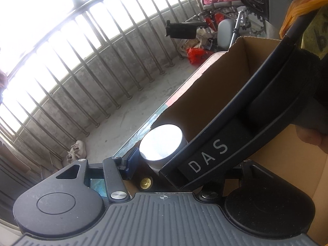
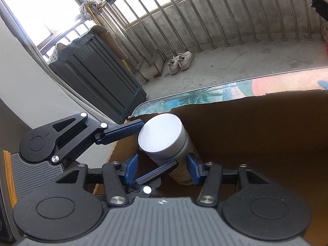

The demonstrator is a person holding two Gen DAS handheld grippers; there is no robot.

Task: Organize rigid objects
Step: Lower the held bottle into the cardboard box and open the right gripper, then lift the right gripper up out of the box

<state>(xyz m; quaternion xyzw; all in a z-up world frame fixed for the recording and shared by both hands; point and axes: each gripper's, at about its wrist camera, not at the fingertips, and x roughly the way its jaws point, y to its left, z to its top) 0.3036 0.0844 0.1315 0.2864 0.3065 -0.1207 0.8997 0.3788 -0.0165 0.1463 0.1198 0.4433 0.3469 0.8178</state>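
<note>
**Both grippers on one silver-capped bottle, inside the cardboard box**

So the bottle [image 2: 164, 141] with the flat silver cap sits tilted in the near-left corner of the open cardboard box [image 2: 256, 127], cap leaning toward about 10 o'clock in the right wrist view. The box stands on a surface [image 2: 205, 94] with a beach-and-palm print.

Right gripper [image 2: 163, 169]: jaws about half open, one blue finger at 9 o'clock of the bottle body, the other at 3 o'clock. The 3 o'clock pad looks pressed on the bottle's side; the 9 o'clock one has the other gripper's finger between it and the bottle, so I can't tell if it's a real squeeze.

Left gripper [image 2: 153, 147] comes in from 9 o'clock in that same view. Its upper finger lies against the cap's rim at about 10 o'clock, the lower one slips under the bottle body. Jaws roughly half open, bottle between them, looks like a grip.

From the left wrist view the cap [image 1: 161, 142] shows dead centre, with the right gripper's dark body crossing from 2 o'clock and hiding the left gripper's far finger.

Beyond the surface: concrete floor, metal railing [image 2: 225, 20], a pair of pale sneakers [image 2: 180, 61] at 12 o'clock.
</note>
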